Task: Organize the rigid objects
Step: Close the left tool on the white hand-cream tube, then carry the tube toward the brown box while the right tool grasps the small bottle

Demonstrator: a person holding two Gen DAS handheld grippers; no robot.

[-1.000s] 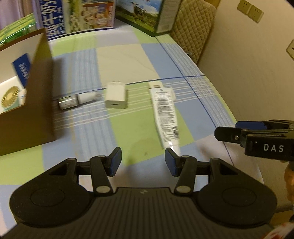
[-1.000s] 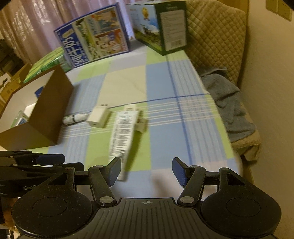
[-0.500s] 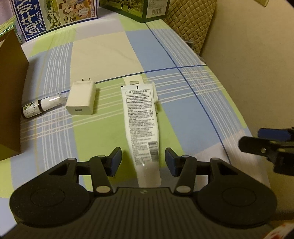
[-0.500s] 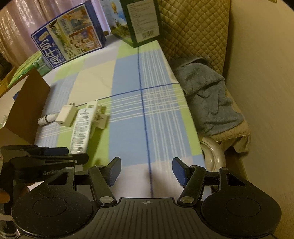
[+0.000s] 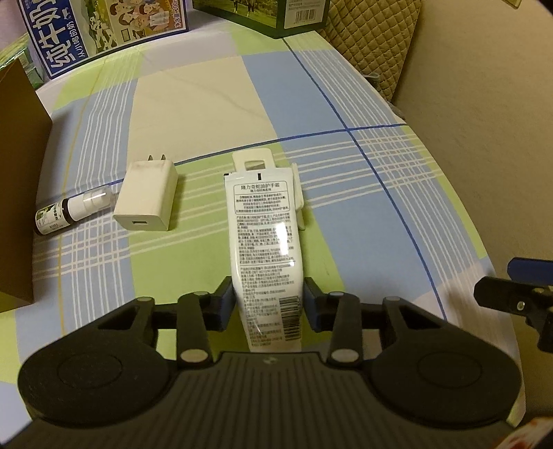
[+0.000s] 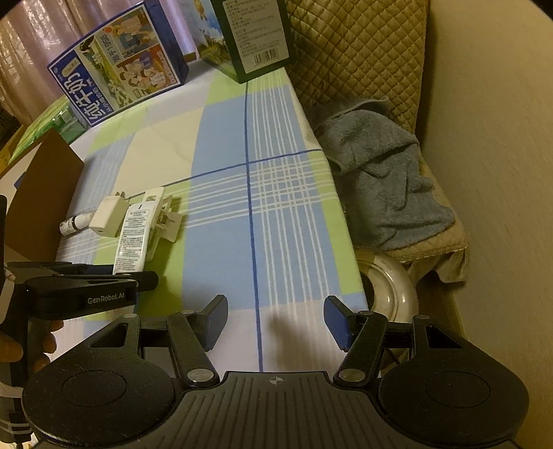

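Note:
A white hand-cream tube [image 5: 264, 235] lies lengthwise on the checked tablecloth, over a white plastic clip [image 5: 254, 160]. My left gripper [image 5: 269, 304] has its blue pads on either side of the tube's near end, closed in against it. A white USB charger [image 5: 147, 198] and a small dark bottle [image 5: 71, 212] lie to the tube's left. My right gripper [image 6: 274, 323] is open and empty over the table's near right edge. The tube [image 6: 133, 238], charger [image 6: 107, 217] and left gripper [image 6: 86, 286] show at left in the right wrist view.
A brown cardboard box [image 5: 19, 193] stands at the left. A blue milk carton [image 5: 103, 31] and a dark green box [image 5: 273, 13] stand at the back. Off the right table edge are a quilted chair with a blue towel [image 6: 383, 179] and a white bowl [image 6: 387, 286].
My left gripper has moved forward and right over the tube and its jaws have narrowed onto the tube's near end. My right gripper has swung right toward the table edge, still open.

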